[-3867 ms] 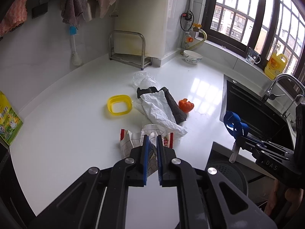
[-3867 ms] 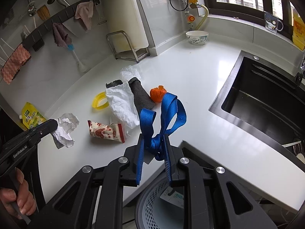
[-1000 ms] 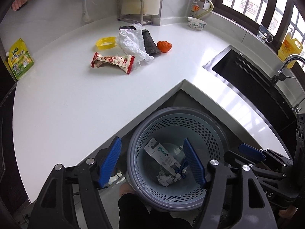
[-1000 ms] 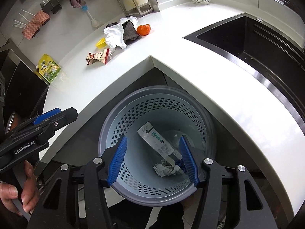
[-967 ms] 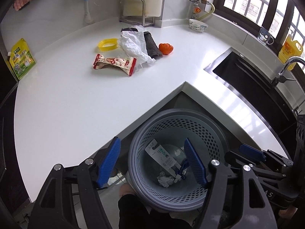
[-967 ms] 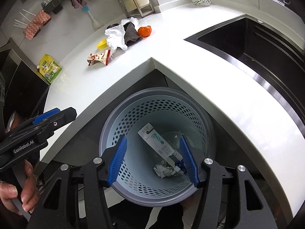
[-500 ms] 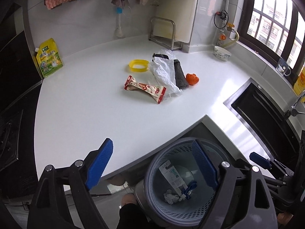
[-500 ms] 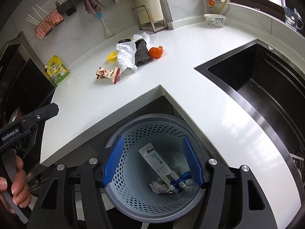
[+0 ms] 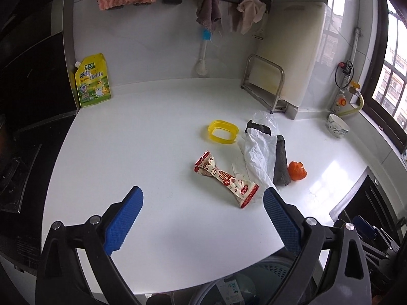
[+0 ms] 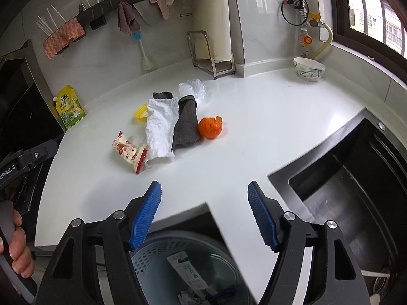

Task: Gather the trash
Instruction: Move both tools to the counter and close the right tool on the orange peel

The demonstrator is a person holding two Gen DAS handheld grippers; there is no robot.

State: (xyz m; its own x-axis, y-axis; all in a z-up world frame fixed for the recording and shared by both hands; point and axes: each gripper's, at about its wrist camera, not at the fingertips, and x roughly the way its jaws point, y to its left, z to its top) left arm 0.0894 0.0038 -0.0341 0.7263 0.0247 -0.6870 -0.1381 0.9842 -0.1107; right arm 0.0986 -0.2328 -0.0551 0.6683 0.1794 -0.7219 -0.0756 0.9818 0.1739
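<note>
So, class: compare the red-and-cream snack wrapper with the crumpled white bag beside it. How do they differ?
The snack wrapper is printed in red and cream; the white bag is plain. The snack wrapper is twisted narrow at its middle, the white bag spread wider and wrinkled. The snack wrapper lies nearer the camera, while the white bag partly covers a dark cloth. Both lie flat on the countertop.

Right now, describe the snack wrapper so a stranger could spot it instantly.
On the white countertop lies a cluster of litter. The snack wrapper is the piece nearest the grippers, beside the crumpled white bag. It alone is cream with red patterns, twisted at the middle.
</note>
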